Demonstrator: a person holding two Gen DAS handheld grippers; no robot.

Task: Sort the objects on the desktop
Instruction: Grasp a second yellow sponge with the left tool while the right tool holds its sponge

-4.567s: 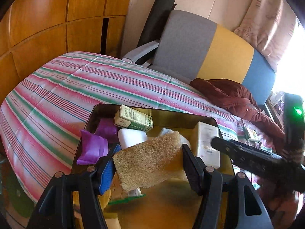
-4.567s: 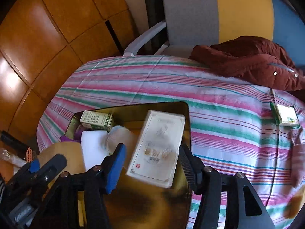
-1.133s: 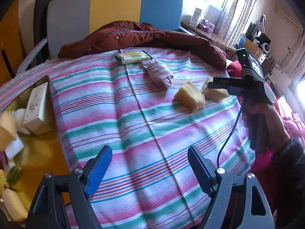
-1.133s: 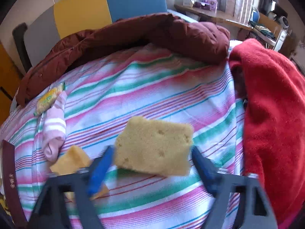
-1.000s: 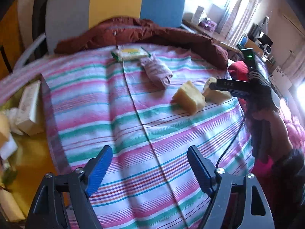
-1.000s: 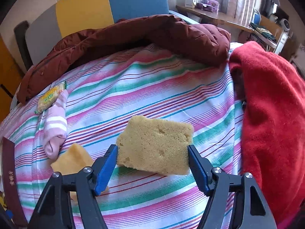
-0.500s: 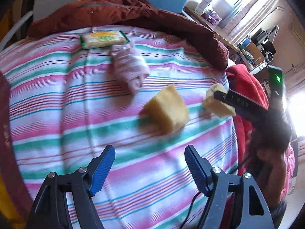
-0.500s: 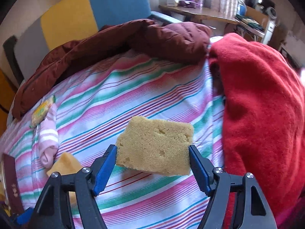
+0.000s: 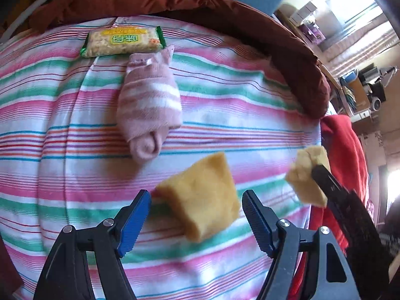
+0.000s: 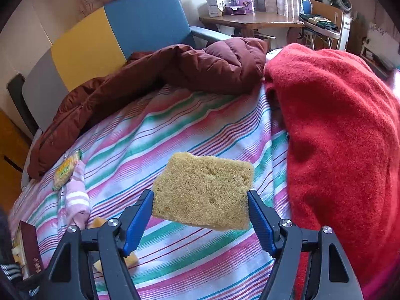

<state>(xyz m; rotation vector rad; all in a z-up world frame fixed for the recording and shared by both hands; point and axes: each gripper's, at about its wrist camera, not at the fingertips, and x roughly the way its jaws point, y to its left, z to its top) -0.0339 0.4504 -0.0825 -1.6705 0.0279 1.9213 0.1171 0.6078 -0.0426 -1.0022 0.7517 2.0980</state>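
A yellow sponge block [image 9: 202, 195] lies on the striped cloth, and my left gripper [image 9: 196, 221] hovers just above it, open, its blue pads to either side and clear of the sponge. My right gripper [image 10: 200, 215] is shut on a second yellow sponge [image 10: 203, 190] and holds it above the cloth; that held sponge [image 9: 306, 175] also shows at the right of the left wrist view. Farther back lie a rolled pink striped sock [image 9: 148, 105] and a green-edged snack packet [image 9: 123, 41]. The sock [image 10: 76, 197], the packet [image 10: 66, 168] and part of the lying sponge [image 10: 130, 260] appear in the right wrist view.
A dark red jacket [image 10: 160, 80] is heaped along the far edge, before a grey, yellow and blue chair [image 10: 112, 35]. A red blanket [image 10: 337, 130] lies on the right. A dark box rim [image 10: 30, 247] shows at lower left. The striped cloth [image 9: 50, 150] covers the table.
My left gripper has swept right from the tray side and come down over the lying sponge, still open. The right gripper has lifted its sponge slightly and rolled a little.
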